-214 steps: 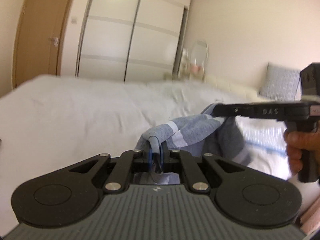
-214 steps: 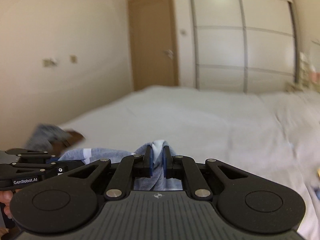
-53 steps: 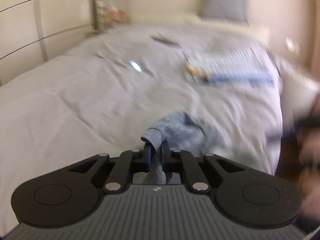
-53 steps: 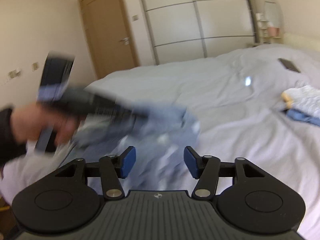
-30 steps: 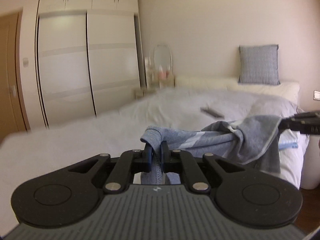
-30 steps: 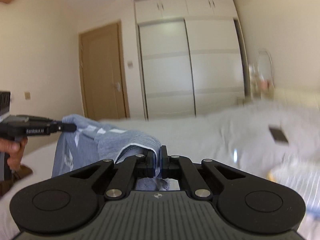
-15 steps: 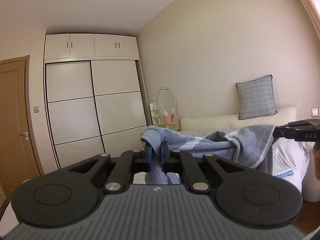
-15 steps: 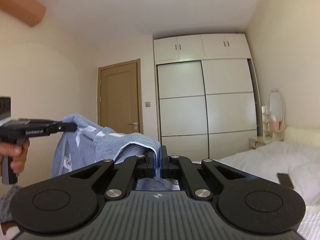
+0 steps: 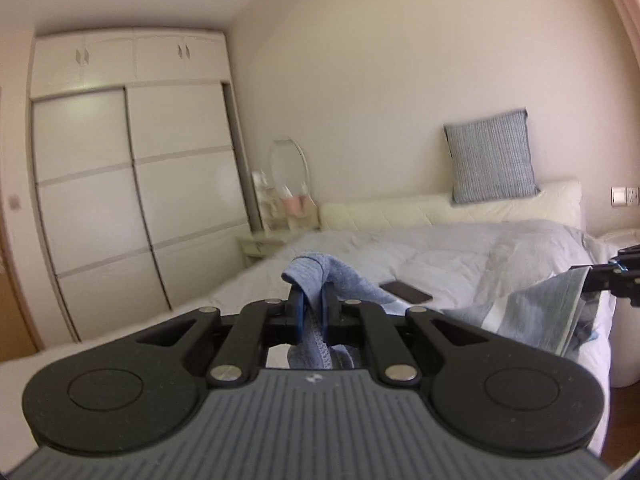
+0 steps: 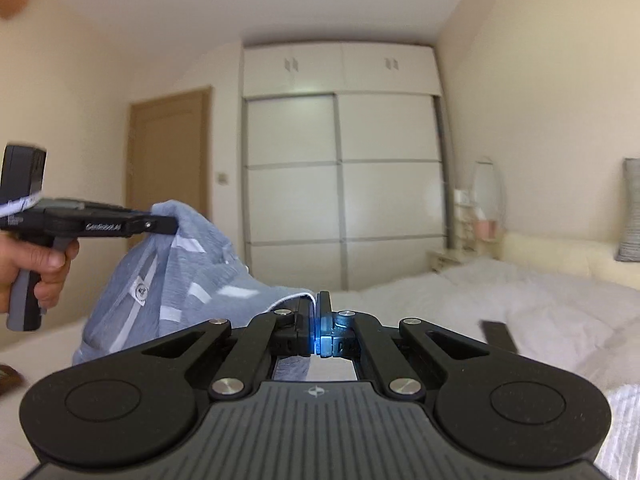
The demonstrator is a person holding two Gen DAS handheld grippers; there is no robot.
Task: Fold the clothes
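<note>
Phone point(image 9: 406, 291) on bed point(image 9: 440, 256); cushion point(image 9: 490, 158) behind, atop headboard point(image 9: 380, 210) (wardrobe point(image 9: 132, 200) far left).

**Pale duvet, a dark phone and folded laundry on the bed**

We're looking across the bed point(image 9: 440, 256), its pale grey duvet rumpled into soft ridges. 1 dark phone point(image 9: 406, 292) lies flat on the cover, mid-bed. At the head, a cream headboard point(image 9: 400, 210) carries 1 grey cushion point(image 9: 490, 158), propped upright against the wall. Near the right wrist view's lower right corner, white striped folded fabric point(image 10: 622, 420) rests on the duvet.

Blue garment point(image 10: 172, 280), white stripes; black grippers
</note>
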